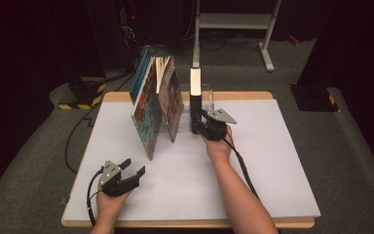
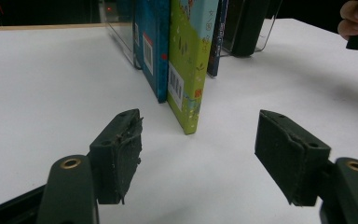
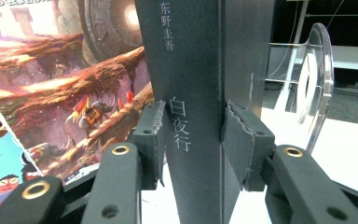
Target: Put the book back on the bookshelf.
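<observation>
A thick black book (image 1: 195, 100) stands upright near the table's far middle, with pale Chinese lettering on its spine (image 3: 191, 70). My right gripper (image 1: 198, 124) is shut on the lower spine, one pad pressed flat on each side (image 3: 192, 140). Left of it, two large picture books (image 1: 148, 105) lean together on their edges, one showing a brown fantasy cover (image 3: 74, 84). My left gripper (image 1: 132, 166) rests at the front left of the table, open, with nothing between its pads (image 2: 198, 156). It faces the green book (image 2: 189, 60) and blue book (image 2: 151, 46) from a distance.
A clear plastic bookend (image 1: 209, 97) stands just right of the black book, seen close as a curved plate (image 3: 317, 79). The white tabletop (image 1: 268, 161) has a wooden rim. Cables and a metal stand lie on the floor beyond.
</observation>
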Motion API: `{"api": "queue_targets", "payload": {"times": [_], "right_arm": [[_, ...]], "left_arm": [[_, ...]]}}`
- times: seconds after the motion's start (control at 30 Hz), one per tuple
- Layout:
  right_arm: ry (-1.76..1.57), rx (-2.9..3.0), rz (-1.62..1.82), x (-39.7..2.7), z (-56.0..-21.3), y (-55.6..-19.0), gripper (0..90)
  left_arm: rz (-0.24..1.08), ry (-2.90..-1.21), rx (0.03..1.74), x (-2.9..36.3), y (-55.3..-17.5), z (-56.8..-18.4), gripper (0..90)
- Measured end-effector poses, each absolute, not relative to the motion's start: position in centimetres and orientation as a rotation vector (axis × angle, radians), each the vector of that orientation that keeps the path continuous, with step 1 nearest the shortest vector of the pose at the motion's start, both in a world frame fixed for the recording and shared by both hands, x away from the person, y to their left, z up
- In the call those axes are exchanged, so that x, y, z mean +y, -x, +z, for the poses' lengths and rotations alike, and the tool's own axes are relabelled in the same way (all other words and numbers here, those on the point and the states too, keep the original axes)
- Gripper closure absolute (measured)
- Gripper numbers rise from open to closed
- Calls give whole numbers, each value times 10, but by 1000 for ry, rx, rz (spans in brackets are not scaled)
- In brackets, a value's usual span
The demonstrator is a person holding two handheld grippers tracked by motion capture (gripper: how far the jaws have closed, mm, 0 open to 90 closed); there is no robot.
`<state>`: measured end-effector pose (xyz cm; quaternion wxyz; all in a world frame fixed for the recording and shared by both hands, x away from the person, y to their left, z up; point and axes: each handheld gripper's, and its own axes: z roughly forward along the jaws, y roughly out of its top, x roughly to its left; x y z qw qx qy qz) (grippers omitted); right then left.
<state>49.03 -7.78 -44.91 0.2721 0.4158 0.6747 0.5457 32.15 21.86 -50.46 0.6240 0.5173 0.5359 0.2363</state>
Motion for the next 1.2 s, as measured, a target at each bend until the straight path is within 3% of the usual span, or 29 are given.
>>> {"api": "queue_targets", "payload": {"times": [1.2], "right_arm": [[-1130,1825,1433,-75,-447,-493,568]], "left_arm": [[543,-1196,1228,219,-321,-505,315]]}}
